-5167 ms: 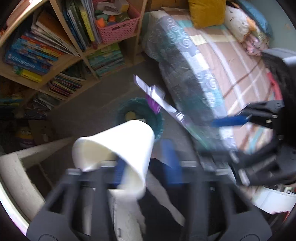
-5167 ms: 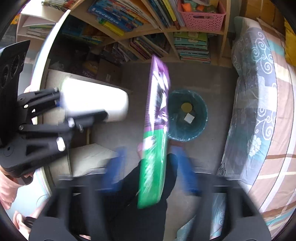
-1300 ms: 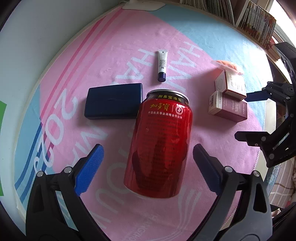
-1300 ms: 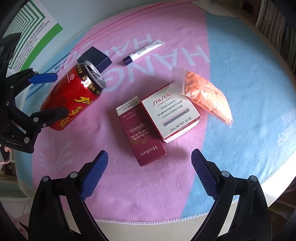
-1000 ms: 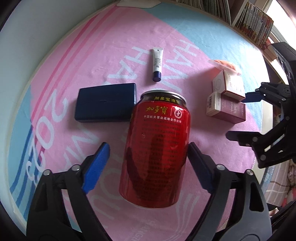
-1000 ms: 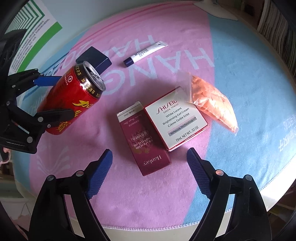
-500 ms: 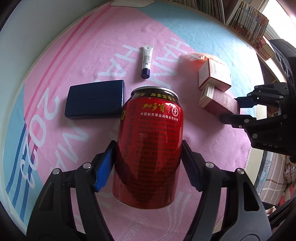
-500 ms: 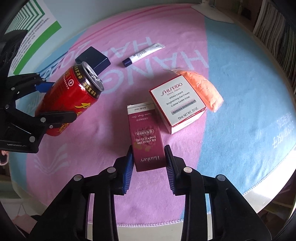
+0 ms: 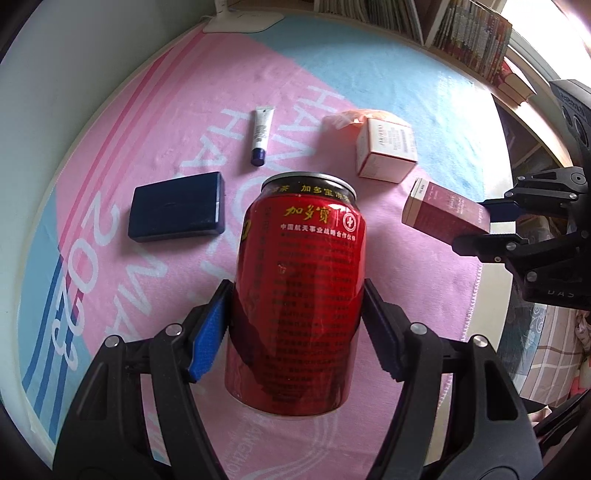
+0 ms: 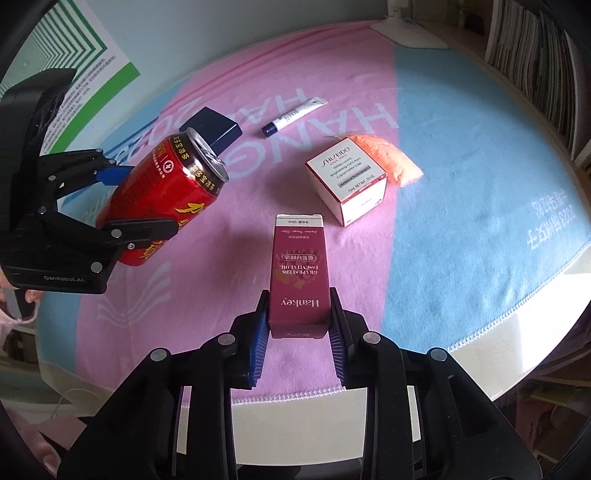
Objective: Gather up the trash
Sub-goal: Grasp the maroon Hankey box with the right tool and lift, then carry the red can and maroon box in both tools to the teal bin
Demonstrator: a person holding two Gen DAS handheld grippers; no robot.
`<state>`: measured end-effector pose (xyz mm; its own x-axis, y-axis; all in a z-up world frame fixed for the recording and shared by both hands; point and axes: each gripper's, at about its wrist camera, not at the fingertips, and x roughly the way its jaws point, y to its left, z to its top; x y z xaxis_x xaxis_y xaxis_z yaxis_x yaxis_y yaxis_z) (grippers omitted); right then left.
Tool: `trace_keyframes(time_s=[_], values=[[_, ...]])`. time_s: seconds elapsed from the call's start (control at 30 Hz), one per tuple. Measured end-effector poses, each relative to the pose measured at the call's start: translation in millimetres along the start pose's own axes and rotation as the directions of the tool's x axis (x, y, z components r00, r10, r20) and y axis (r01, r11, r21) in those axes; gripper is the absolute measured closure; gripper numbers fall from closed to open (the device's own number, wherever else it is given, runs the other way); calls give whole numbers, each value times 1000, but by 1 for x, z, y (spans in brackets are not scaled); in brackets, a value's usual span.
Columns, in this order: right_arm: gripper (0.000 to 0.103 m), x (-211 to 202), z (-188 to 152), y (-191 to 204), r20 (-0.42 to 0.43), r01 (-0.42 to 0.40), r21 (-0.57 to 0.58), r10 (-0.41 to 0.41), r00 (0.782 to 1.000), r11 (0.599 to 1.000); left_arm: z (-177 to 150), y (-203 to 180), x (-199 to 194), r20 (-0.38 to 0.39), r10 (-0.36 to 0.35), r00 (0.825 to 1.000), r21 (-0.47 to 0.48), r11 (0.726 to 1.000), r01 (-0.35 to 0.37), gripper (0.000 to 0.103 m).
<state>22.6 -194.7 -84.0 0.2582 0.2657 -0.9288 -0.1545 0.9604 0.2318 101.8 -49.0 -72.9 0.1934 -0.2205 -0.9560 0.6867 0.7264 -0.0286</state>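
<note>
Filling the middle of the left wrist view, the red can [image 9: 299, 291] sits pinched between the blue pads [image 9: 207, 338] of the left gripper [image 9: 295, 325], its silver rim toward the upper part of the frame and its lower half level with the pads; in the right wrist view the same can [image 10: 162, 195] appears at the left, tilted, with its pull-tab top pointing up and to the right, lifted off the cloth. At the bottom centre of the right wrist view the right gripper [image 10: 298, 328] is clamped on the near end of the maroon carton [image 10: 299, 280], which stretches away toward the centre of the frame with its white end flap farthest from the camera; from the left wrist view that carton [image 9: 443, 216] shows at the right edge, held clear of the cloth between black fingers. Beyond it, the white box with red edging [image 10: 347, 184] rests on the cloth, and the orange bag [image 10: 384, 160] lies just behind and touching it. Toward the upper middle of the right wrist view lie the small white tube with a dark blue cap [image 10: 293, 116] and, left of it, the dark blue case [image 10: 212, 127], partly hidden behind the can. Everything rests on a pink and light blue cloth [image 10: 461, 206] with large pale lettering, draped over a pale round table [image 10: 491, 354]. Book spines [image 9: 472, 33] line shelves at the upper right of the left wrist view.
</note>
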Motion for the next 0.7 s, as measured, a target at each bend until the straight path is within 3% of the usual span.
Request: trace_keyframes(time_s=[0.47,0.7], values=[[73,-61,-95,-50,92,60,189,-79,993,980,-3,-105,-13,11,-37,999,190,981,34,37],[73,-94,-165,-85,120,89,330,-135,984,940,-4,-199,-13,-9,-87,996,354,931,84,37]])
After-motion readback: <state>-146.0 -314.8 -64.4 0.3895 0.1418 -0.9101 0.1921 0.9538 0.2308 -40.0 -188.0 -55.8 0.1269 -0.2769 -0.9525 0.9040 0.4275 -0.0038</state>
